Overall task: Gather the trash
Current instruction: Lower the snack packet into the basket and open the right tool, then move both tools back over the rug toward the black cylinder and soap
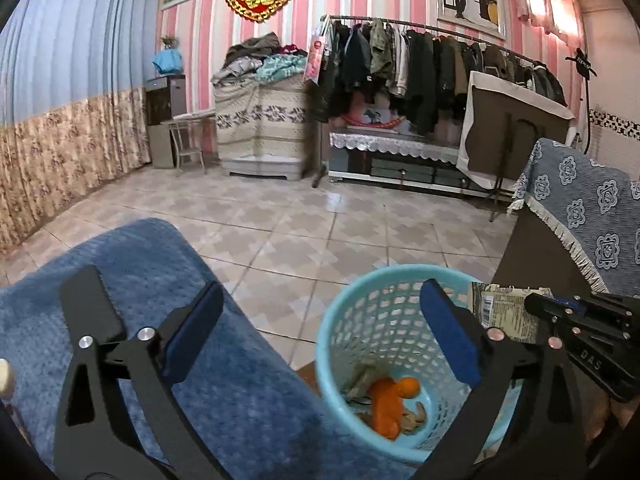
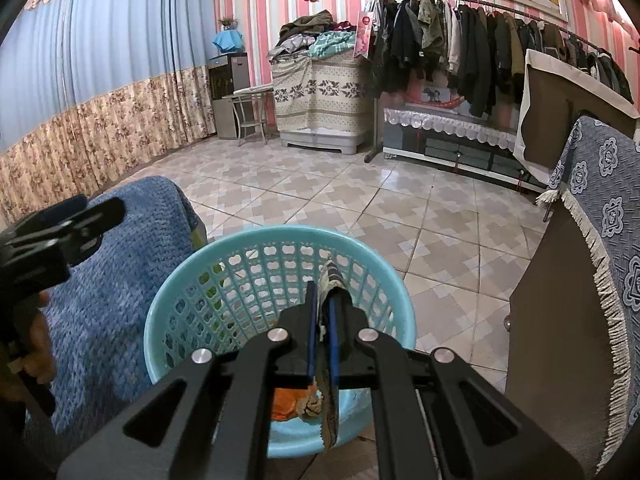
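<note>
1. while pinched flat between the pads of the right hand-held gripper, hangs a crumpled printed wrapper, directly above the open mouth of the turquoise lattice wastebasket.
2. runs lengthwise along the fingers: one end pokes out past the tips, the other trails back under the jaws toward the camera.
3. seen from the left wrist, shows as a flat barcoded packet held over the basket's right rim, broad face turned sideways.
4. spread wide and holding nothing: left hand-held gripper, one finger over the blue knitted cover, the other over the basket.
5. already lying at the basket's bottom: orange peel and some brownish scraps.
6. nearer arm for the drop, by judgement: the right, since the wrapper sits straight over the opening and needs only a release.
7. risk, as a guess: the trailing end could catch on a pad and cling, or the light packet could drift toward the near rim.
8. no cause apparent for the left side to reach in; stands clear to the left of the wrapper.
</note>
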A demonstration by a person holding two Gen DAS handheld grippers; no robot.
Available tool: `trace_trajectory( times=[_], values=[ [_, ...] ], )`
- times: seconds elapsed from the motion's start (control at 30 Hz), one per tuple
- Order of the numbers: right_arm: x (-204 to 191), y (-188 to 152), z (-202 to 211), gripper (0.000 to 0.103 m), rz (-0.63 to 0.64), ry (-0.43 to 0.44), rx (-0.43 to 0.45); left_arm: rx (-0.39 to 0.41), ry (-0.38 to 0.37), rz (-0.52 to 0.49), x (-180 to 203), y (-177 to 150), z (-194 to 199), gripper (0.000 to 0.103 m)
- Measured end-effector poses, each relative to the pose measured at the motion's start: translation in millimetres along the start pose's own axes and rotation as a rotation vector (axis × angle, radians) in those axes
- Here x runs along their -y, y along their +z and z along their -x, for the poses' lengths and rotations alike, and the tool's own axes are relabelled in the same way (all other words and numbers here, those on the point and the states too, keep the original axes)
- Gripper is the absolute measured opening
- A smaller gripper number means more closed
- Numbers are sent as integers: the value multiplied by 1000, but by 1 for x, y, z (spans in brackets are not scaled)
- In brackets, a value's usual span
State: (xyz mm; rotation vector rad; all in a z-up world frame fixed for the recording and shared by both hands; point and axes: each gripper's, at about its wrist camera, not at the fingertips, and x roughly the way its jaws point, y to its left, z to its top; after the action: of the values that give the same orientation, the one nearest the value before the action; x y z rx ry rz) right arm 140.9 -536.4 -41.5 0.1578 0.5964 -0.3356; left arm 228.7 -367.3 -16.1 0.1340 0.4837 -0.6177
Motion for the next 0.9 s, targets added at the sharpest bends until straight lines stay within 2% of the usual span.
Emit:
trace_trajectory(
  times=[0.07, 0.13, 0.17, 0.2, 0.27, 0.33, 0.4, 0.47, 0.63, 0.77, 0.9],
  values=[
    [-4, 0, -5, 9, 0, -11, 3, 9, 14, -12, -4, -1, 7, 98],
    [-8, 0, -13, 32, -9, -18, -4, 16, 31, -16, -9, -2, 12, 98],
    [-9, 3, -15, 55, -11, -21, -3, 17, 38, -9, -14, -2, 16, 98],
    [-11, 2, -16, 61, -11, -27, 5, 15, 40, -1, -18, -2, 18, 98],
    [-17, 4, -18, 61, -2, -36, 5, 9, 52, 21, -30, -4, 24, 98],
    [-22, 2, -20, 67, 7, -47, 0, 8, 66, 36, -38, -6, 28, 97],
    [-28, 1, -17, 81, 14, -63, 8, 7, 79, 55, -50, -8, 36, 98],
    [-33, 1, -13, 90, 20, -82, 24, 9, 95, 73, -61, -10, 44, 98],
    [-49, 4, -6, 92, 48, -85, 31, 15, 133, 96, -84, -14, 64, 98],
    [-65, 5, 4, 98, 66, -86, 46, 17, 167, 133, -107, -21, 86, 98],
    [-83, 8, 15, 99, 77, -62, 63, 19, 210, 160, -127, -30, 109, 98]
  ],
)
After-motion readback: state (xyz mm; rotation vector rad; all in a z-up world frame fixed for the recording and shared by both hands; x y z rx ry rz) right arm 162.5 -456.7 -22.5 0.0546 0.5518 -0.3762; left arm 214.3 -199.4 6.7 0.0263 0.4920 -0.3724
